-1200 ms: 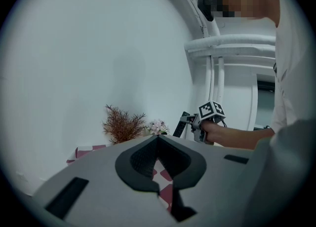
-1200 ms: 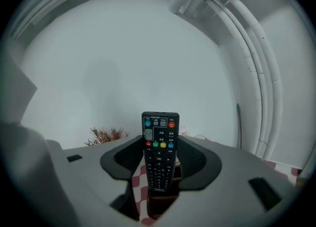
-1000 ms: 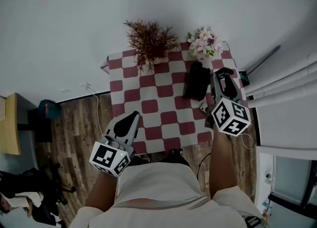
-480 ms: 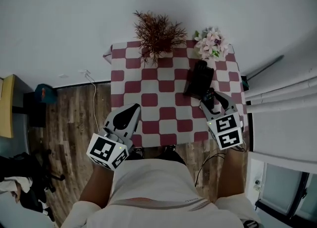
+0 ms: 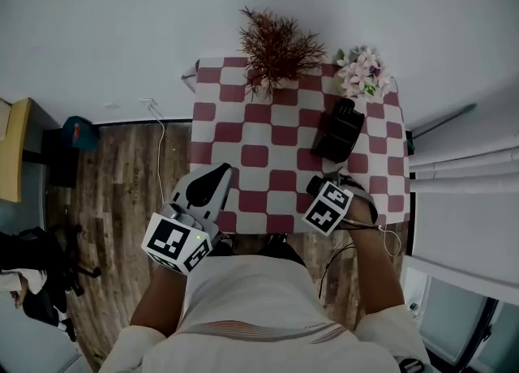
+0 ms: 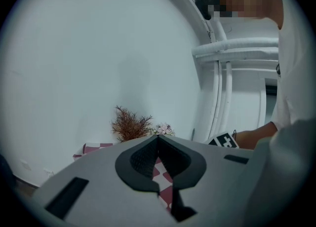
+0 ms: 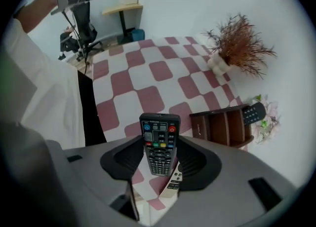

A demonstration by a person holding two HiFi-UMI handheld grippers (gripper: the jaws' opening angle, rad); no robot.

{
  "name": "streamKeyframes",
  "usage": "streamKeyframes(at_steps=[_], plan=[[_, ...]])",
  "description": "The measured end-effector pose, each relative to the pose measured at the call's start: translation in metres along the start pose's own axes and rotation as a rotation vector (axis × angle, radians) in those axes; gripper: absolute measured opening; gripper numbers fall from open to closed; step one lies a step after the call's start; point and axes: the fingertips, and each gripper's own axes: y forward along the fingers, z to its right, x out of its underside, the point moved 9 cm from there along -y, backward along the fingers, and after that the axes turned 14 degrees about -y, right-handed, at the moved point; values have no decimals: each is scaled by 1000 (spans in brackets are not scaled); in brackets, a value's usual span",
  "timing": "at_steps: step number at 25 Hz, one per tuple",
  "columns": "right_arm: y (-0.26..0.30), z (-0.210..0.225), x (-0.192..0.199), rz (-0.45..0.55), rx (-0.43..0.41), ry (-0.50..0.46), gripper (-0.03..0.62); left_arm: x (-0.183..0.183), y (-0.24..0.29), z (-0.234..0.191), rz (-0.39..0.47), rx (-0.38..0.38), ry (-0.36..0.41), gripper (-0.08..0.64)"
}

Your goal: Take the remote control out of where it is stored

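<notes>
Right gripper view gave the plainest account: the right tool (image 7: pixel 159 158) was clamped on a black remote control (image 7: pixel 159 139), buttons up, its long axis running along the jaws and out ahead of them. The brown holder (image 7: pixel 223 125) lay ahead and to the right, apart from it. Its near slots looked empty, while a second black remote (image 7: pixel 253 113) stuck out at the far end. A pale remote (image 7: pixel 173 185) lay on the chequered bench (image 7: pixel 148 70) beneath.

Left gripper view showed the left tool (image 6: pixel 158 144) shut on nothing, aimed over the bench toward a dried plant (image 6: pixel 129 125).

Head view placed the left tool off the bench's near left edge, well apart from the holder — the right tool was nearer, and I judged the remote control already out.
</notes>
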Motion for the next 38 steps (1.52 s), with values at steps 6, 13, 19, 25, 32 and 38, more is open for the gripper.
streamKeyframes(at_steps=[6, 13, 19, 25, 32, 38], plan=[[36, -5, -25, -68, -65, -117, 218, 2, -13, -7, 19, -46, -16, 8], [66, -8, -39, -78, -118, -179, 218, 2, -21, -15, 30, -78, -31, 8], [78, -11, -41, -68, -122, -200, 218, 1, -24, -18, 39, -92, -33, 8], [81, -14, -38, -30, -103, -199, 219, 1, -23, -17, 38, -95, -25, 8], [62, -13, -28, 65, -83, -141, 230, -2, -19, -7, 43, -72, -13, 8], [10, 4, -14, 344, -8, 90, 227, -7, -10, 7, 48, -46, 2, 8]])
